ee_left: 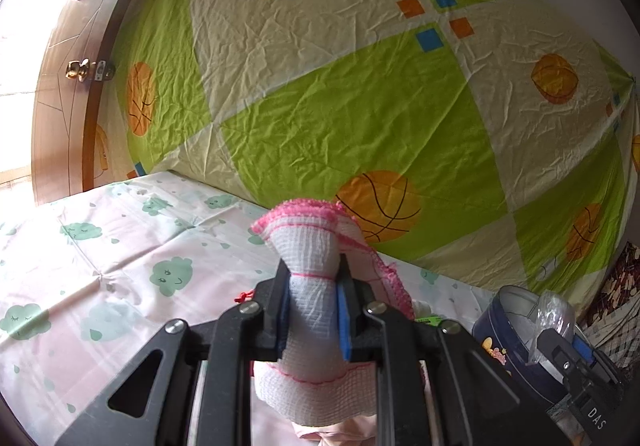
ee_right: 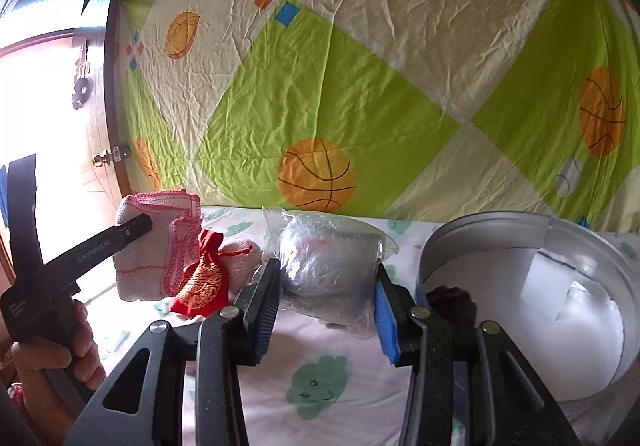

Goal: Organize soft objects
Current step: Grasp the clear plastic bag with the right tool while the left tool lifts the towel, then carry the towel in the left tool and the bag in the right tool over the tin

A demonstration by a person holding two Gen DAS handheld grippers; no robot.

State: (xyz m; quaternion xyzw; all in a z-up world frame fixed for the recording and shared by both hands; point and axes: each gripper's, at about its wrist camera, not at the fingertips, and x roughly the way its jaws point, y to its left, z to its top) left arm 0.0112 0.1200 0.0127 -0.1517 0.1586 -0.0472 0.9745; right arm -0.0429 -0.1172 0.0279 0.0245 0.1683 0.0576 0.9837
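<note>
My left gripper [ee_left: 313, 288] is shut on a white gauze cloth with pink edging [ee_left: 308, 246] and holds it above the bed; the cloth [ee_right: 156, 246] also shows in the right wrist view with the left gripper's finger across it. My right gripper [ee_right: 326, 286] is shut on a plastic-wrapped grey soft bundle [ee_right: 328, 254], held just left of a round metal tin [ee_right: 532, 234]. A red pouch with gold embroidery [ee_right: 202, 282] lies on the sheet between the cloth and the bundle.
The tin [ee_left: 516, 330] has a dark blue outside and white contents, and sits at the right on the pink cloud-print sheet [ee_left: 100, 266]. A green and cream ball-print sheet [ee_left: 340, 86] hangs behind. A wooden door [ee_left: 60, 86] stands at the left.
</note>
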